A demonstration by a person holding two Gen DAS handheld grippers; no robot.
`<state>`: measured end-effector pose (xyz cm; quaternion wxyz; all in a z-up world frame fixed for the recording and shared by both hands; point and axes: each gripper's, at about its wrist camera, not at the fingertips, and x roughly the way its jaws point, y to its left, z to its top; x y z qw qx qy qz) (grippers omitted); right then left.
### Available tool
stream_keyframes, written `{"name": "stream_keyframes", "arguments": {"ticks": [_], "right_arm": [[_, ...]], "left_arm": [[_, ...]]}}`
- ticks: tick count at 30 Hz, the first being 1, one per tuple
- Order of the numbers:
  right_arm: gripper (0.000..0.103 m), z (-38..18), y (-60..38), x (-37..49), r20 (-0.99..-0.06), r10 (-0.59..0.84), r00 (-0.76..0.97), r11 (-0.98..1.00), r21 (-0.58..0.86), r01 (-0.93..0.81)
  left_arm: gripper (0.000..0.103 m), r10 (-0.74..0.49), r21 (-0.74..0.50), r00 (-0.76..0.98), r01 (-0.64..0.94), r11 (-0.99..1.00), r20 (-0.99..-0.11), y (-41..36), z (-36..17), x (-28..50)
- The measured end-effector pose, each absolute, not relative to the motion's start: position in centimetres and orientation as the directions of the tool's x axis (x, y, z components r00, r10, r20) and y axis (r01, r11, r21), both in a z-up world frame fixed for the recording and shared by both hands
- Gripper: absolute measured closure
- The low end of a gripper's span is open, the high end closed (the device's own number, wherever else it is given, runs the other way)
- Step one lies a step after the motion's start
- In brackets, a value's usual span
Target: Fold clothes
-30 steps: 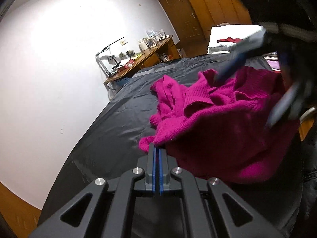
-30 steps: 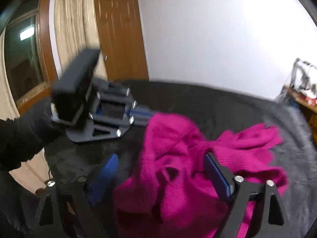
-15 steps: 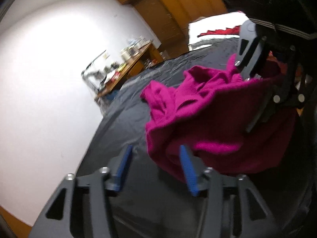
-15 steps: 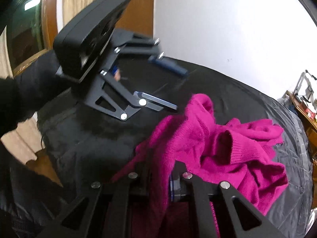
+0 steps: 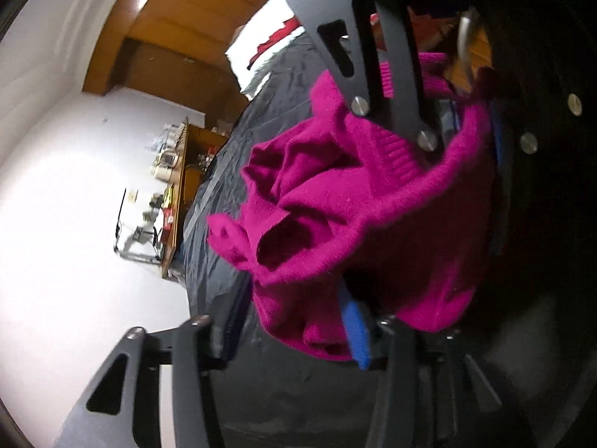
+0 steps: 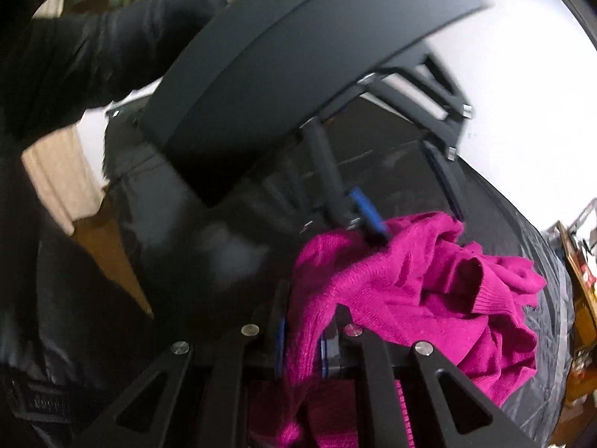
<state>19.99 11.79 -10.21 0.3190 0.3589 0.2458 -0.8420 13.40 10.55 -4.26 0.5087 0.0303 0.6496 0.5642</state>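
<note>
A crumpled magenta knit sweater [image 5: 358, 201] hangs bunched over the dark sheet-covered bed [image 5: 224, 201]. My left gripper [image 5: 294, 328] is open, its blue pads spread around the sweater's lower edge without pinching it. My right gripper [image 6: 302, 343] is shut on a fold of the sweater [image 6: 429, 291] and holds it raised. In the right wrist view the left gripper [image 6: 403, 201] reaches in from above, one blue pad touching the cloth. In the left wrist view the right gripper [image 5: 447, 119] sits at the top, cloth caught in it.
A wooden desk [image 5: 175, 194] with clutter stands by the white wall. White bedding [image 5: 261, 48] lies at the bed's far end. Wooden wardrobe doors [image 5: 179, 44] stand behind. The person's black sleeve [image 6: 93, 44] fills the upper left of the right wrist view.
My left gripper let go of the sweater edge, opened and moved close under the cloth. My right gripper closed on a fold and lifted the sweater.
</note>
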Motion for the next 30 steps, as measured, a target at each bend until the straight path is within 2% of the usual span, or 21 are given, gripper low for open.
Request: {"name": "stream_keyframes", "arguments": {"ticks": [4, 8, 10, 11, 12, 17, 22, 23, 24, 25, 26, 27, 30], "right_arm": [[0.089, -10.4, 11.1, 21.5, -0.773, -0.366, -0.518, -0.623, -0.210, 0.753], [0.089, -10.2, 11.2, 22.3, -0.768, -0.382, -0.514, -0.619, -0.201, 0.759], [0.089, -10.2, 11.5, 22.9, -0.763, -0.390, -0.515, -0.617, -0.198, 0.761], [0.089, -10.2, 11.7, 23.2, -0.760, -0.393, -0.517, -0.621, -0.195, 0.759], [0.089, -10.2, 11.8, 23.5, -0.758, -0.395, -0.519, -0.624, -0.193, 0.757], [0.089, -8.9, 13.5, 24.2, -0.704, -0.423, -0.570, -0.706, -0.139, 0.695], [0.086, -6.2, 18.3, 23.3, -0.626, -0.395, -0.672, -0.844, -0.041, 0.534], [0.083, -6.1, 19.2, 23.2, -0.621, -0.387, -0.682, -0.861, -0.022, 0.509], [0.074, -6.1, 20.0, 23.1, -0.616, -0.378, -0.691, -0.876, -0.004, 0.482], [0.055, -6.0, 20.8, 23.3, -0.609, -0.368, -0.703, -0.890, 0.011, 0.456], [0.041, -6.0, 21.5, 23.5, -0.597, -0.359, -0.717, -0.903, 0.027, 0.430], [0.019, -6.0, 22.1, 23.7, -0.585, -0.352, -0.731, -0.913, 0.041, 0.406], [0.019, -6.2, 23.0, 24.1, -0.561, -0.346, -0.752, -0.926, 0.072, 0.372]], "left_arm": [[0.057, 0.616, 0.767, -0.460, -0.436, 0.470, -0.639, 10.1, -5.0, 15.5], [0.057, 0.584, 0.721, -0.423, -0.426, 0.546, -0.693, 10.5, -5.9, 16.3], [0.074, 0.568, 0.706, -0.420, -0.445, 0.551, -0.708, 10.9, -6.2, 16.0], [0.092, 0.555, 0.695, -0.419, -0.470, 0.544, -0.718, 11.2, -6.2, 15.8], [0.097, 0.546, 0.685, -0.418, -0.503, 0.527, -0.727, 11.6, -6.2, 15.5], [0.100, 0.540, 0.654, -0.420, -0.660, 0.370, -0.729, 12.8, -5.7, 14.1], [0.100, 0.571, 0.653, -0.491, -0.750, 0.107, -0.658, 12.6, -4.6, 11.7], [0.100, 0.581, 0.642, -0.502, -0.765, 0.045, -0.640, 12.3, -3.9, 11.1], [0.100, 0.591, 0.627, -0.513, -0.779, -0.016, -0.623, 12.0, -3.2, 10.6], [0.100, 0.599, 0.609, -0.524, -0.790, -0.076, -0.605, 11.6, -2.4, 10.0], [0.100, 0.607, 0.588, -0.536, -0.798, -0.136, -0.587, 11.3, -1.6, 9.4], [0.100, 0.613, 0.563, -0.549, -0.803, -0.196, -0.569, 10.9, -0.9, 8.8], [0.100, 0.619, 0.504, -0.595, -0.792, -0.345, -0.512, 9.3, 0.8, 7.5]]}}
